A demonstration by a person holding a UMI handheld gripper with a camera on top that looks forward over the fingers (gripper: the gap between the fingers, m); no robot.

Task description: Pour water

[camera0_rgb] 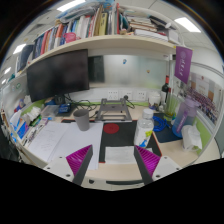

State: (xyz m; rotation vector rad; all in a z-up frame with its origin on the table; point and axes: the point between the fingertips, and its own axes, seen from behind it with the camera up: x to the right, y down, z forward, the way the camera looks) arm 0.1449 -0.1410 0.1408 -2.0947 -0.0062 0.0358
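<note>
While your gripper (pixel 113 160) hangs above the near part of the desk, its fingers stand apart with nothing between them, the magenta pads (pixel 78 157) facing each other across bare space. You are holding nothing, so this reads as the approach step of pouring water: no vessel is picked up yet.

Just ahead of the fingers lies a black mat (pixel 118 134) with a red mark near its far end and a white sheet (pixel 119 154) on its near end. Beyond the mat and off to the left stands a grey cup (pixel 82 119), upright on the desk (pixel 50 140), well apart from your fingers. That looks like one of the vessels for the task; whether it holds water you cannot tell from here. Off to the right, past the mat, sits a small white container (pixel 148 115), and farther right a blue object (pixel 187 119) that may be a bottle or jug, too unclear to name. Their contents are hidden as well.

Your next move, as I judge it, calls for choosing the source vessel, bringing the fingers forward and down so it stands squarely between them, and only then closing. Keep the vessel upright on the lift, and watch the clutter around the cup.
</note>
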